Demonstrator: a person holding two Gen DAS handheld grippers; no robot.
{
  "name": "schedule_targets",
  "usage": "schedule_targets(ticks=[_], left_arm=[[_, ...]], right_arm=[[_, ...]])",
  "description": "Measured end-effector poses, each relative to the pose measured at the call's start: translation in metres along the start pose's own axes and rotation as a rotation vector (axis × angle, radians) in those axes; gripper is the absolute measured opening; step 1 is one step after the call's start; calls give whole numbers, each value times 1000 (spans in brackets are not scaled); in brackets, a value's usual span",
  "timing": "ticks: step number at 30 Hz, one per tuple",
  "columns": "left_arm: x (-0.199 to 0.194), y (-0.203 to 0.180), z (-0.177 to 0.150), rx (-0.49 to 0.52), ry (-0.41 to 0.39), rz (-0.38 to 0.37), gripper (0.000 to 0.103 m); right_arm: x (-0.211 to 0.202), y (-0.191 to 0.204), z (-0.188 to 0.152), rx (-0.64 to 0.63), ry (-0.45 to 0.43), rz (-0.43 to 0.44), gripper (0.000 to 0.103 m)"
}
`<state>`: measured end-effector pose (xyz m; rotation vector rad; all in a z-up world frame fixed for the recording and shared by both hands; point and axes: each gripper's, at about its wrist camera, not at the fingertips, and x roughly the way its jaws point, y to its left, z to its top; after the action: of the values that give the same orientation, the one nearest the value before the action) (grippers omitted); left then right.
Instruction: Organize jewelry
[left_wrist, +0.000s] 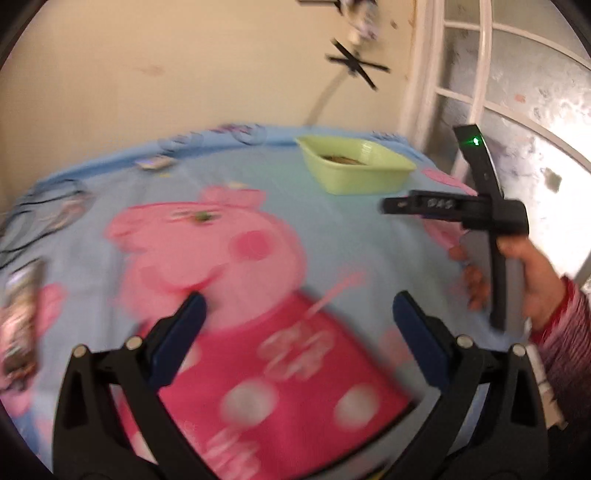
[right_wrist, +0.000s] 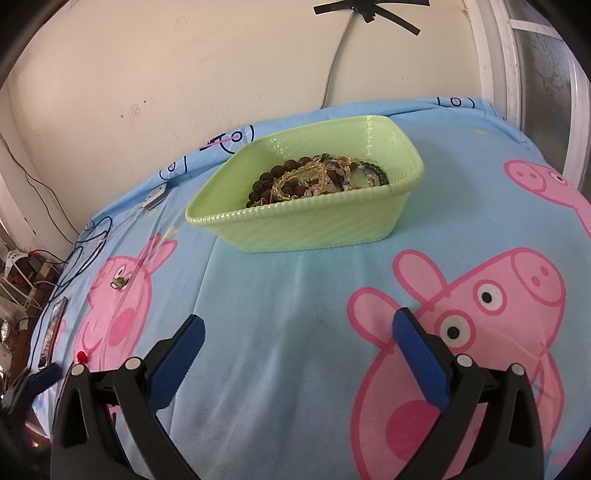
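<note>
A light green plastic basket (right_wrist: 306, 225) stands on the blue cartoon-pig sheet and holds a heap of bead necklaces (right_wrist: 317, 177). It also shows far off in the blurred left wrist view (left_wrist: 354, 177). A small green jewel (right_wrist: 119, 282) lies loose on the sheet to the basket's left, and it shows in the left wrist view (left_wrist: 202, 218). A small red bead (right_wrist: 81, 356) lies near the sheet's left edge. My right gripper (right_wrist: 299, 332) is open and empty, short of the basket. My left gripper (left_wrist: 299, 314) is open and empty over the sheet.
The right hand-held gripper (left_wrist: 480, 214) shows at the right of the left wrist view. A foil packet (right_wrist: 53, 328) and a dark cable (right_wrist: 88, 243) lie along the sheet's left edge. A cream wall and a white window frame (right_wrist: 506, 66) stand behind.
</note>
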<state>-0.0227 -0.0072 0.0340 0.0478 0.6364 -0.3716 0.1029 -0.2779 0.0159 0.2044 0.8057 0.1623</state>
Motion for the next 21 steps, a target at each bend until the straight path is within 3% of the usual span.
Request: schedule_targets(ticks=[3, 5, 6, 8, 13, 14, 15, 18, 19, 21], left_arm=[[-21, 24, -20, -21, 10, 94, 97], [-25, 35, -25, -38, 12, 117, 97], [-24, 43, -26, -58, 19, 120, 94], [-16, 54, -23, -85, 41, 103, 77], [13, 65, -8, -117, 93, 49, 75], [16, 65, -7, -118, 97, 35, 74], [25, 64, -2, -109, 106, 21, 73], [49, 66, 3, -123, 186, 6, 55], [52, 68, 6, -146, 184, 3, 55], [57, 70, 10, -168, 201, -16, 51]], right_arm=[[0, 0, 0, -1, 0, -1, 80], [1, 0, 0, -4, 1, -5, 80], [1, 1, 0, -6, 2, -8, 80], [1, 1, 0, -10, 3, -11, 80], [-1, 7, -5, -28, 5, -27, 77], [-2, 15, -9, -57, 10, -7, 73], [-1, 27, -14, -99, 21, 20, 62], [4, 64, -24, -232, 49, 60, 40], [7, 80, -24, -279, 61, 89, 28], [17, 106, -20, -338, 103, 173, 17]])
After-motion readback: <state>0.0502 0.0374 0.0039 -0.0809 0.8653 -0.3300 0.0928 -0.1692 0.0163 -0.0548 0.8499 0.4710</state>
